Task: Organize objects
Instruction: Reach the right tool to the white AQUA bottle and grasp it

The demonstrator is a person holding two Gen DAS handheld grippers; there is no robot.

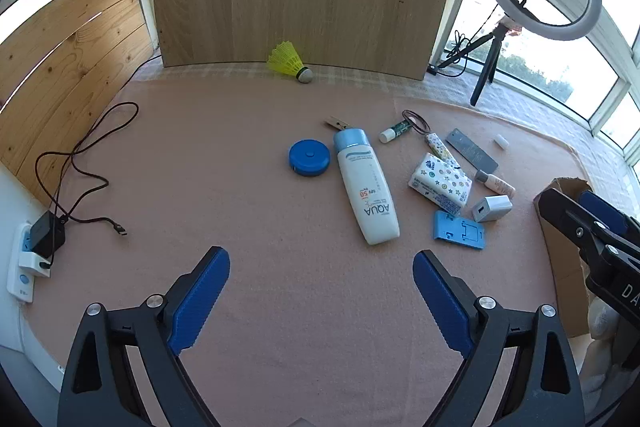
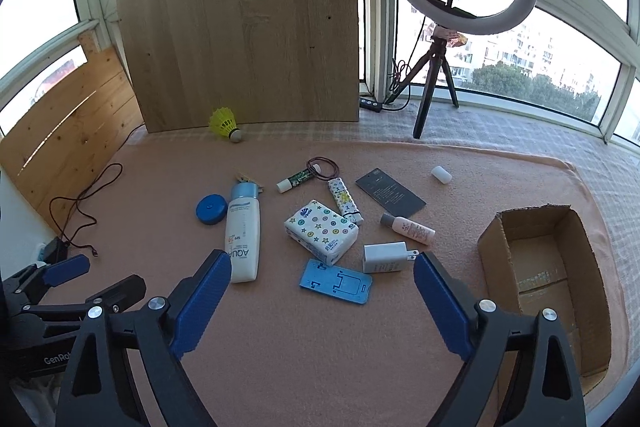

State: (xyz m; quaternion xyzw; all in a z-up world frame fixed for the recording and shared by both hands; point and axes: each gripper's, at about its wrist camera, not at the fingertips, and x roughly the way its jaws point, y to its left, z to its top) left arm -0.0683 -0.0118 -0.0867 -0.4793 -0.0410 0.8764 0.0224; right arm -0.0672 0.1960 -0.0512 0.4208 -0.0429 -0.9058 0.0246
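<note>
Scattered objects lie loose on the pink cloth (image 2: 320,347) in front of me, none of them in the cardboard box (image 2: 496,247), which sits open-topped at about three o'clock in my right wrist view; I can see only its bare bottom with a strip of tape. At the centre of the pile is the patterned tissue pack (image 2: 320,227), with the white sunscreen bottle (image 2: 243,231) lying flat at its nine o'clock and the blue round case (image 2: 211,209) just beyond that. A white charger plug (image 2: 386,257) lies at the pack's four o'clock, the blue phone stand (image 2: 336,281) at its six o'clock, and a small pink bottle (image 2: 410,228) at its three o'clock. The yellow shuttlecock (image 2: 225,123) rests well apart at eleven o'clock, against the wooden board (image 2: 248,39). My right gripper (image 2: 322,267) is spread wide with nothing between its pads, hovering over the cloth just short of the stand and plug. My left gripper (image 1: 321,265) is likewise wide apart and holding nothing, with the bottle's base ahead at one o'clock.
</note>
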